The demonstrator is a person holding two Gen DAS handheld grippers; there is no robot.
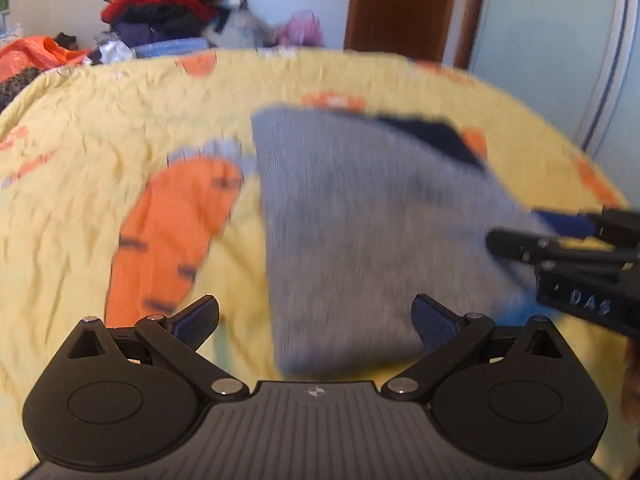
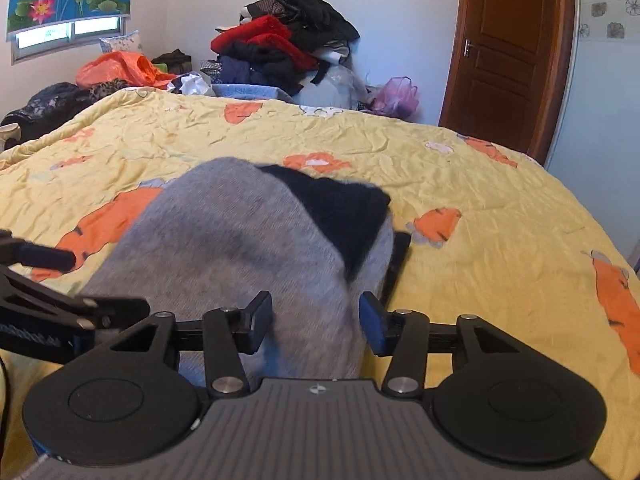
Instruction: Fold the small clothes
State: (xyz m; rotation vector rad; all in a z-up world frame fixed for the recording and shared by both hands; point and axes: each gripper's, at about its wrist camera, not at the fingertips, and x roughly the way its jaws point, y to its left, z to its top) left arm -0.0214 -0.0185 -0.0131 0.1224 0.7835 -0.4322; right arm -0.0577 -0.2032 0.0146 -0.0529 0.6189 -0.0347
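Observation:
A small grey knit garment [image 1: 360,232] with a dark navy part [image 1: 436,136] lies on the yellow carrot-print bedspread [image 1: 100,152]. My left gripper [image 1: 316,320] is open, its near edge between the blue pads [image 1: 198,322]. My right gripper [image 1: 520,236] enters that view from the right, at the garment's right edge. In the right wrist view the grey garment [image 2: 240,256] with its navy part [image 2: 344,216] lies between my open right gripper's [image 2: 316,324] fingers. My left gripper [image 2: 60,264] shows at the left edge, over the garment's left side.
A heap of red, black and dark clothes [image 2: 280,48] stands beyond the bed's far edge, with an orange plastic bag [image 2: 116,68] to its left and a purple bag [image 2: 396,96] to its right. A brown door [image 2: 508,52] is at the back right.

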